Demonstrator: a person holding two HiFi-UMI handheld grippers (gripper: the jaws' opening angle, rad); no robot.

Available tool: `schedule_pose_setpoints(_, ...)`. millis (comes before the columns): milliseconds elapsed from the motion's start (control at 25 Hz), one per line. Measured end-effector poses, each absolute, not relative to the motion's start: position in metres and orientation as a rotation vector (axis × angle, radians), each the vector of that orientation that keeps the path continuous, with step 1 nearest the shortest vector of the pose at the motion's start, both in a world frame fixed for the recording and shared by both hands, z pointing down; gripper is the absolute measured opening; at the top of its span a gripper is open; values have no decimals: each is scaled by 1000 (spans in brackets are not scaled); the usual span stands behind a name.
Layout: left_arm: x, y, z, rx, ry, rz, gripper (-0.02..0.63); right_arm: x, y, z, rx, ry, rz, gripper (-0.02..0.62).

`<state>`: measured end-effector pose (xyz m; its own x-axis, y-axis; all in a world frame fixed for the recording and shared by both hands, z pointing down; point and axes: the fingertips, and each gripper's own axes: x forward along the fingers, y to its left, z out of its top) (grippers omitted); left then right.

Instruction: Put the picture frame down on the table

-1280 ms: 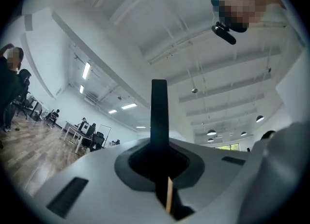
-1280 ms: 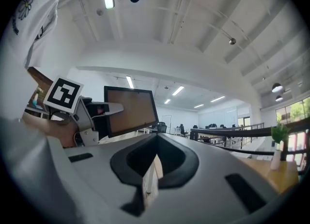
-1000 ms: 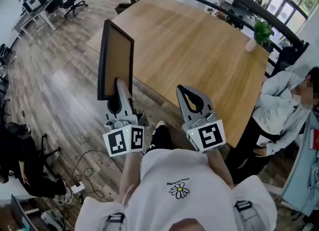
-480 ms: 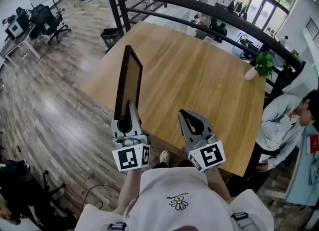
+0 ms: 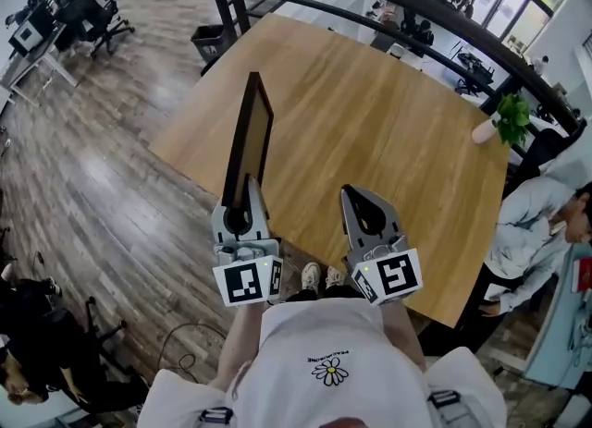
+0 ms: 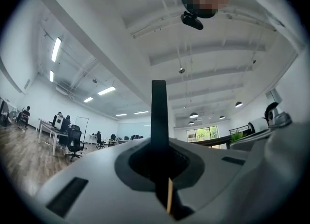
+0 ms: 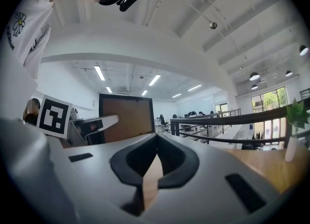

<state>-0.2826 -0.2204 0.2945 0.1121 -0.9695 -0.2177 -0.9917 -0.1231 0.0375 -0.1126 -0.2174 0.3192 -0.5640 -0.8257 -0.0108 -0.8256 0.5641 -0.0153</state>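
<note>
The picture frame (image 5: 248, 140), black-rimmed with a brown board back, stands upright and edge-on above the near left edge of the wooden table (image 5: 370, 112). My left gripper (image 5: 239, 218) is shut on its lower edge. In the left gripper view the frame (image 6: 158, 116) shows as a thin black bar rising between the jaws of the left gripper (image 6: 159, 157). My right gripper (image 5: 367, 218) hangs beside it over the table's near edge, shut and holding nothing. The right gripper view shows the right gripper (image 7: 157, 137) with jaw tips touching, and the frame's back (image 7: 127, 116) at left.
A person in a grey hoodie (image 5: 546, 223) stands at the table's right end. A potted plant (image 5: 511, 116) sits at the far right corner. A black railing (image 5: 388, 1) runs behind the table, with a bin (image 5: 209, 44) at its left. Office chairs (image 5: 88, 19) stand far left.
Both grippers and the frame have come closer to the table. The frame, earlier over the floor, is now above the table's near left edge. Its upright pose is unchanged.
</note>
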Motion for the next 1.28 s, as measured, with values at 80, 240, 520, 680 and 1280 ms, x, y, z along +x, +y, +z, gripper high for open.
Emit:
schedule_pose_setpoints(80, -282, -224, 293, -2241, 1968, 256, 23, -115, -221, 321, -1450, 2768, -17, 6)
schedule_pose_setpoints(240, -265, -230, 290, -2235, 1881, 167, 23, -109, -223, 322, -1481, 2751, -23, 6)
schedule_pose_setpoints(520, -190, -258, 311, -2139, 1458, -370, 23, -68, -223, 329, -1642, 2703, 39, 6)
schedule_pose_setpoints(680, -144, -271, 335, -2127, 1258, -493, 23, -27, -208, 339, -1818, 2628, 13, 6)
schedule_pose_setpoints(1280, -35, -310, 457, -1985, 664, -885, 24, 78, -167, 369, -2185, 2376, -117, 6)
